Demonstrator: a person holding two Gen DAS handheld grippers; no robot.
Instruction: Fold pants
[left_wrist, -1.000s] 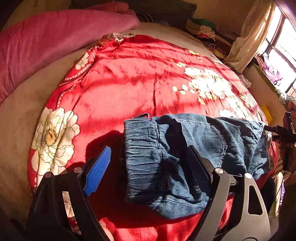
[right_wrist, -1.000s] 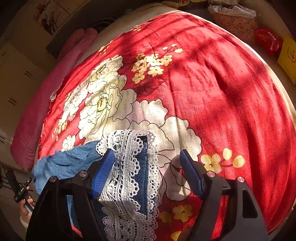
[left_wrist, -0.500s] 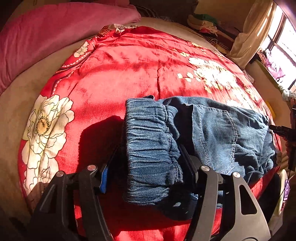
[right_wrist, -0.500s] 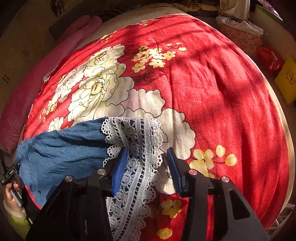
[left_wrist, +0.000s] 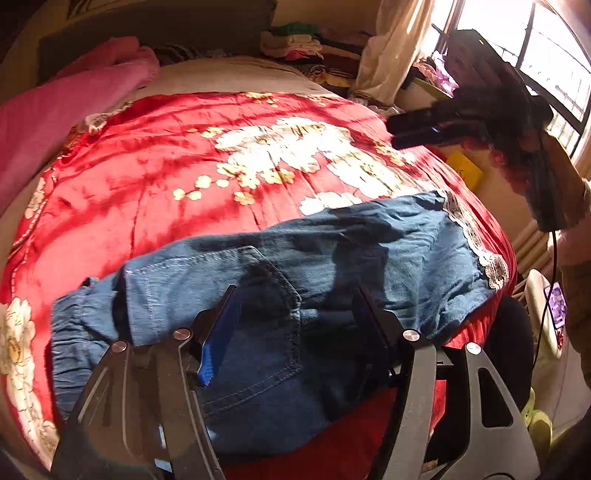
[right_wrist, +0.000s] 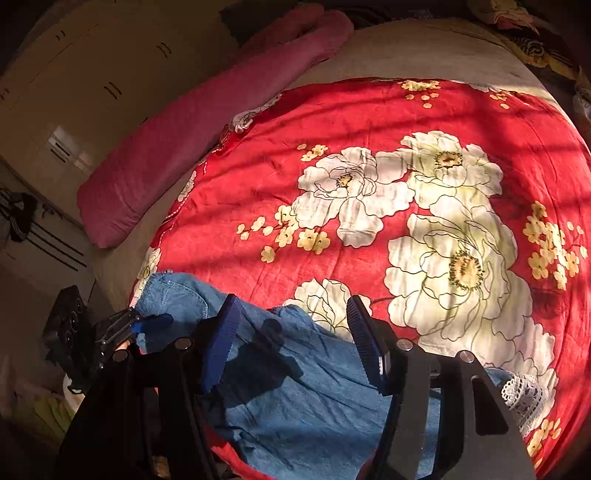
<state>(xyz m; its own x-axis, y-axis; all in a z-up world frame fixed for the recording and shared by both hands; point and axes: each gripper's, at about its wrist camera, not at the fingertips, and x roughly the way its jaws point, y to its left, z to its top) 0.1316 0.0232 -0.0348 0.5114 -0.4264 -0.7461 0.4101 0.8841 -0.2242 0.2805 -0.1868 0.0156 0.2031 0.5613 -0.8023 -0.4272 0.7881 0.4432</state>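
Blue denim pants lie flat across the red flowered blanket, with the elastic waistband at the left and the white lace hem at the right. My left gripper hovers open over the back pocket, casting a shadow on it, with nothing pinched. In the right wrist view my right gripper is above the pants' leg, its jaws opening and empty; the lace hem lies to its lower right. The left gripper shows at the pants' far end.
A long pink pillow lies along the far side of the bed. A pile of folded clothes, a curtain and a window stand behind the bed. A yellow box sits beside it. A wardrobe lines the wall.
My left gripper left the waistband and slid right to the back pocket. My right gripper let go of the lace hem, rose and swung left over the leg.
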